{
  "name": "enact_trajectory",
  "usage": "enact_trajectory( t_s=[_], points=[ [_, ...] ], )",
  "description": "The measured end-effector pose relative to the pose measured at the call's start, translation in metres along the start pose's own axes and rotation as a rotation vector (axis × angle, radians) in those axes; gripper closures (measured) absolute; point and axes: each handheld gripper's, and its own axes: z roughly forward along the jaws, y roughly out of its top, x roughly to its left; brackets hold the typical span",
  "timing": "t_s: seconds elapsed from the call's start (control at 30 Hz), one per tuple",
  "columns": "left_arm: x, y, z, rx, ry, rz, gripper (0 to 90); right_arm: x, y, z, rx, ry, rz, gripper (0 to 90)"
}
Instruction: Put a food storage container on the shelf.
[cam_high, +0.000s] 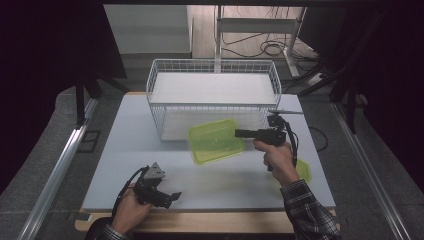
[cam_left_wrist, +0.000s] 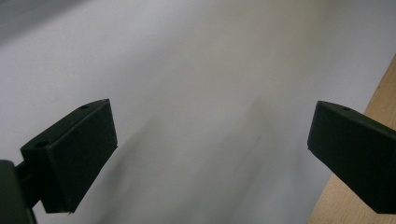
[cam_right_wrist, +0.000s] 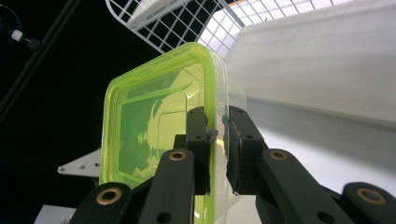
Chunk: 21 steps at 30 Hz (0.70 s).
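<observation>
Green-lidded container (cam_right_wrist: 159, 121) between right tool (cam_right_wrist: 217, 135) pads

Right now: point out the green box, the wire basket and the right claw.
Green box (cam_high: 216, 140), high view, middle of its lid.
Wire basket (cam_high: 157, 114), high view, front left wall.
Right claw (cam_right_wrist: 218, 137), right gripper view, midway between the tips clamping the box rim.
</observation>
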Motion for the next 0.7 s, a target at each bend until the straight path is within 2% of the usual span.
enact_trajectory(
  t_s=[0.4,0.53,0.7],
  points=[
    [0.000,0.000,0.001,0.010,0.001,0.011,1.3,0.023,0.022,-0.013,-0.039,0.020,-0.021,80.1],
    [-0.001,0.000,0.002,0.015,0.002,0.019,1.3,0.030,0.031,-0.016,-0.057,0.043,-0.014,80.2],
    [-0.001,-0.001,0.002,0.018,0.005,0.021,1.3,0.035,0.041,-0.019,-0.079,0.032,-0.022,80.1]
  ],
)
